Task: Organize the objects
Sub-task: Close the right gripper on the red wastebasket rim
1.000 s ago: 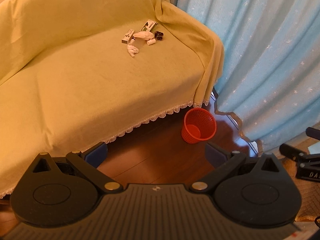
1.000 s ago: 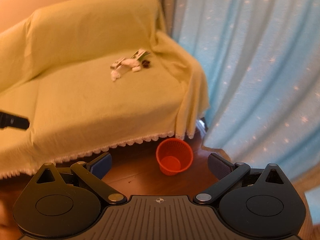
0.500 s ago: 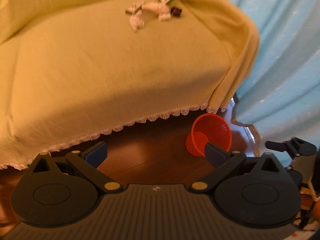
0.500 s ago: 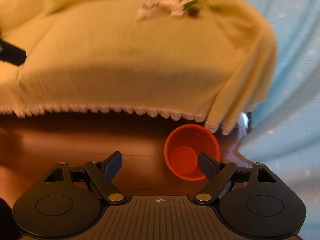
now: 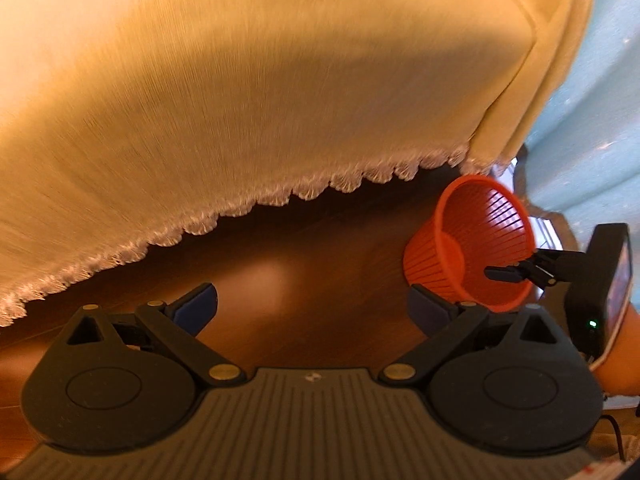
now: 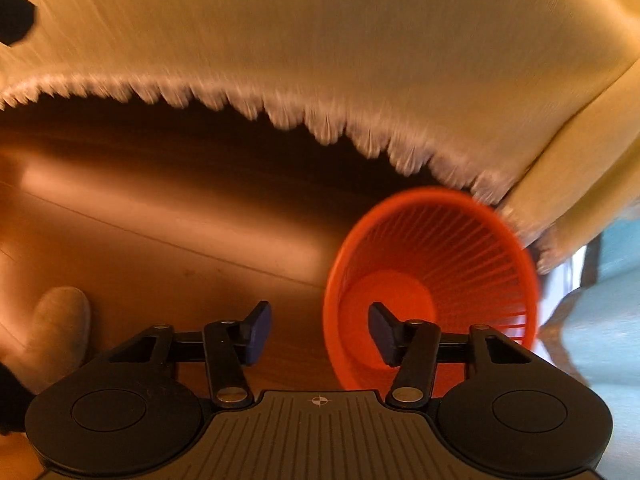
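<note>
In the left wrist view, our left gripper [image 5: 312,306] is spread wide with nothing between its blue pads. Before it we see bare wooden floor [image 5: 280,280], free up to the lace hem of the yellow sofa cover [image 5: 280,80], which runs from 8 o'clock up to 2 o'clock. The orange basket [image 5: 472,248] stands at 3 o'clock, just past the hem's corner, its mouth tilted toward us. The tips of our right gripper [image 5: 508,272] reach over its rim from the right; from here we cannot tell how they stand.

In the right wrist view, our right gripper [image 6: 318,332] is partly spread and holds nothing. Its right pad lies in front of the orange basket [image 6: 460,248], the left pad over the wooden floor [image 6: 180,220]. The basket sits at 4 o'clock, just beside the corner of the sofa cover [image 6: 360,40]. It is round, with ribbed slotted walls and a solid bottom, and nothing inside. The view is blurred. The floor is free toward 9 o'clock; a grey slipper [image 6: 60,320] shows at 8 o'clock.
</note>
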